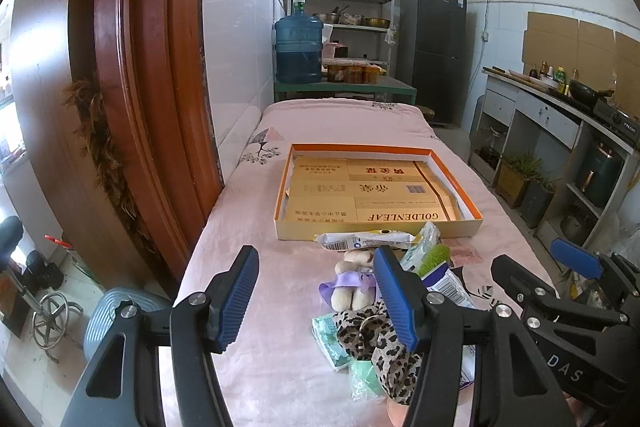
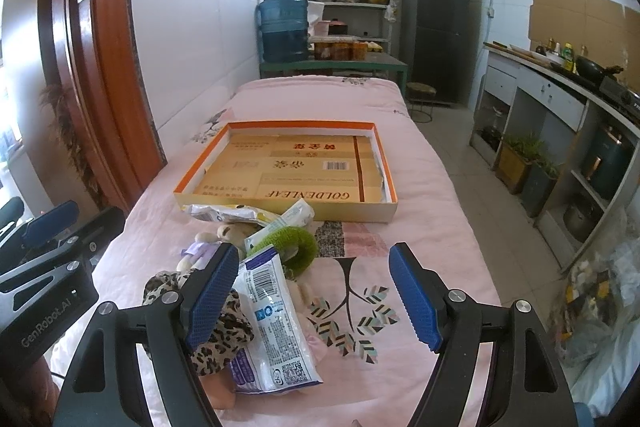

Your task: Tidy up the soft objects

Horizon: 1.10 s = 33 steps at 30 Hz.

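You're at the very start here: both claws hang wide open and empty over the pink tablecloth, the left gripper beside the heap and the right gripper just to its other side. The soft things lie in a loose pile in front of the shallow cardboard tray, nothing in it yet: a small plush doll in a purple dress, a leopard-print cloth, a green fuzzy ring, and several wipe packets. Looks like you're choosing a first pick. The doll sits nearest your left claw's right finger; you'd want to swing over it, drop, and close gently.
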Each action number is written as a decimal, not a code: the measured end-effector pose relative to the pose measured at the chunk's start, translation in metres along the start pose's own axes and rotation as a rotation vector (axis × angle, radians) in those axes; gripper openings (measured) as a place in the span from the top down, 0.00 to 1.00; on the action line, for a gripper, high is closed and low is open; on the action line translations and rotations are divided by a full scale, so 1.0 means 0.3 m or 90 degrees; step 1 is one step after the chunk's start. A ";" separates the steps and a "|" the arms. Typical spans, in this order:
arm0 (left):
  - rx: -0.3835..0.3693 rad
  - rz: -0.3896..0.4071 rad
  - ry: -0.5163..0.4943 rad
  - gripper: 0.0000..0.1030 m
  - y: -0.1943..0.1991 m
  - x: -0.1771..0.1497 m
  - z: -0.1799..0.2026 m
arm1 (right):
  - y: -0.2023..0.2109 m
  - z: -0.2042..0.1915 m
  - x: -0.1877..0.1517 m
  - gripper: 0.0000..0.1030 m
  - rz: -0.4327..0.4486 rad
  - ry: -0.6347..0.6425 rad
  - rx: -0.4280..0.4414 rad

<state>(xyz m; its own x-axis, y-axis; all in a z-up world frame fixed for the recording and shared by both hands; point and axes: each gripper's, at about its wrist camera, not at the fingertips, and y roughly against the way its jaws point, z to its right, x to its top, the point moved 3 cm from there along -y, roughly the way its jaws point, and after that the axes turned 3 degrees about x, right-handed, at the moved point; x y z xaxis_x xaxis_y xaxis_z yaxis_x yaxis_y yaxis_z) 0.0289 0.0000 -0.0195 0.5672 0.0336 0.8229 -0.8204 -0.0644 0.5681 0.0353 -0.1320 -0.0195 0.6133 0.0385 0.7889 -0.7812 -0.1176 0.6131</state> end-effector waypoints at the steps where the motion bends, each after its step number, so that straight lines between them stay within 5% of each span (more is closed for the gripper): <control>1: 0.000 0.000 0.000 0.42 0.000 0.000 0.000 | 0.000 0.000 0.000 0.24 0.000 -0.001 0.001; 33: 0.006 -0.004 0.003 0.42 -0.016 -0.013 -0.008 | -0.013 0.012 -0.011 0.24 -0.008 -0.005 0.002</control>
<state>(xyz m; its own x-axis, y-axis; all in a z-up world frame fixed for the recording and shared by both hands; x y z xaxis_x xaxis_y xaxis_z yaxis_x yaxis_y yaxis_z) 0.0305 0.0025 -0.0253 0.5723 0.0387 0.8192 -0.8160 -0.0731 0.5735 0.0369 -0.1351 -0.0246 0.6234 0.0322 0.7812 -0.7734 -0.1211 0.6222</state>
